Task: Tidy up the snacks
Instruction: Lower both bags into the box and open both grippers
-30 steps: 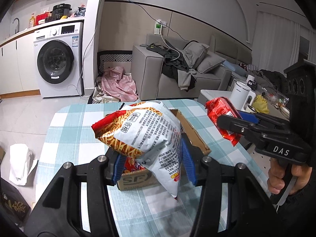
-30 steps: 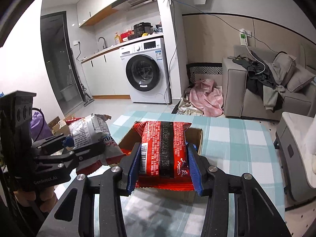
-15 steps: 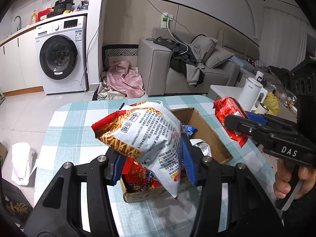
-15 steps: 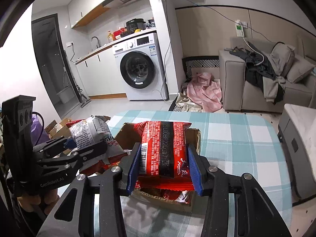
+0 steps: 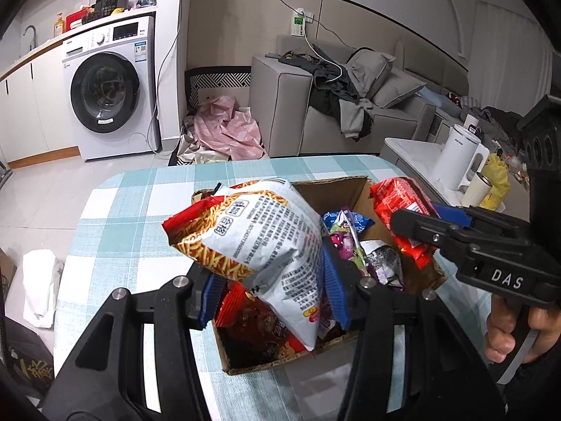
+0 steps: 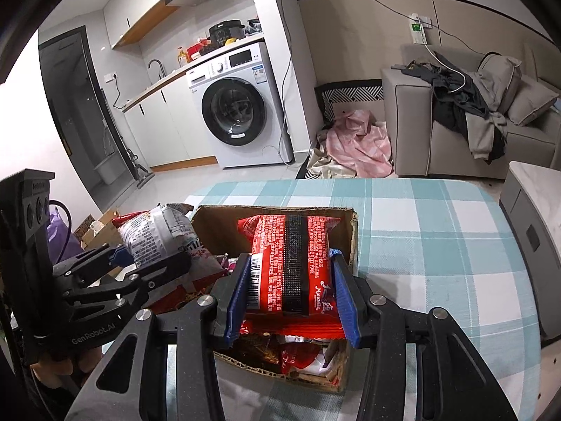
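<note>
The surface [image 6: 438, 224], covered in a teal and white check cloth, is carrying a cardboard box [image 6: 353, 235] near its near-left part, and wide bare cloth is lying to the right and far side of it, so there is plenty of room for moving on those sides. The box is sitting with its top flaps open and is already holding a jumble of small packets [image 5: 350, 242], probably because it is the collecting place for the snacks. The left tool [image 5: 270, 287] is clenching a white and orange noodle bag [image 5: 252, 238] by its lower half, holding it tilted above the near-left part of the box, apparently so it can go down into the opening. The right tool [image 6: 292, 296] is gripping a red packet [image 6: 291, 263] flat between its blue pads, hanging over the box's near-right part. The two tools are crowding close over one opening, and the box's raised far wall and ragged near edge are limiting how low either bag can swing.
</note>
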Tool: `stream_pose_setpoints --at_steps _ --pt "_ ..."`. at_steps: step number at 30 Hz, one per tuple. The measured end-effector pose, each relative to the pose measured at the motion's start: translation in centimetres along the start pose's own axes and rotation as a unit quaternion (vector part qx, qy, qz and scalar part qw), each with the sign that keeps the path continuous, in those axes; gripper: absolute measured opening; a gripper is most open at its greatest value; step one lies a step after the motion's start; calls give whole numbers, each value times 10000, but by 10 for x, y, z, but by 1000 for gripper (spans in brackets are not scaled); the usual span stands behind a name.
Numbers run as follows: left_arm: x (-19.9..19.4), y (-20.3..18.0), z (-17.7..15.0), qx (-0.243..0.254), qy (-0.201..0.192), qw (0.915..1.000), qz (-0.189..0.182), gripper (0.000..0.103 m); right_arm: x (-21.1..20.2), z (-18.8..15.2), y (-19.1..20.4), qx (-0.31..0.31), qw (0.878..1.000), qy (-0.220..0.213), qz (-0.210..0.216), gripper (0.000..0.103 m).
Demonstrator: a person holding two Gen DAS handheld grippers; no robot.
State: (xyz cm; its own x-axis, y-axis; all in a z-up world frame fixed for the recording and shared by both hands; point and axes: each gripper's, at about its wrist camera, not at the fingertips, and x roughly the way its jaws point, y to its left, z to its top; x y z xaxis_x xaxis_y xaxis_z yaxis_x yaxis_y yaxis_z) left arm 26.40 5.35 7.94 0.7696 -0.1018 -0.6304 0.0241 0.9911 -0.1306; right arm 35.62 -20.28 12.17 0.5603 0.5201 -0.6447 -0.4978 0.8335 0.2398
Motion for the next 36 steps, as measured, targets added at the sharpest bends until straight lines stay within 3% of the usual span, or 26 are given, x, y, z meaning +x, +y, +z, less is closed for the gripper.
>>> stream_pose_setpoints --at_steps 21,29,32,36 --pt "58 -8 -15 129 232 9995 154 48 38 -3 1 11 9995 104 -282 45" --pt "58 -4 -18 72 214 9997 112 49 32 -6 2 -37 9994 13 -332 48" --pt "50 0 -22 14 210 9998 45 57 22 -6 3 -81 9993 -96 -341 54" --pt "33 0 -28 -31 100 9999 -1 76 6 -10 2 -141 9990 -243 -340 71"
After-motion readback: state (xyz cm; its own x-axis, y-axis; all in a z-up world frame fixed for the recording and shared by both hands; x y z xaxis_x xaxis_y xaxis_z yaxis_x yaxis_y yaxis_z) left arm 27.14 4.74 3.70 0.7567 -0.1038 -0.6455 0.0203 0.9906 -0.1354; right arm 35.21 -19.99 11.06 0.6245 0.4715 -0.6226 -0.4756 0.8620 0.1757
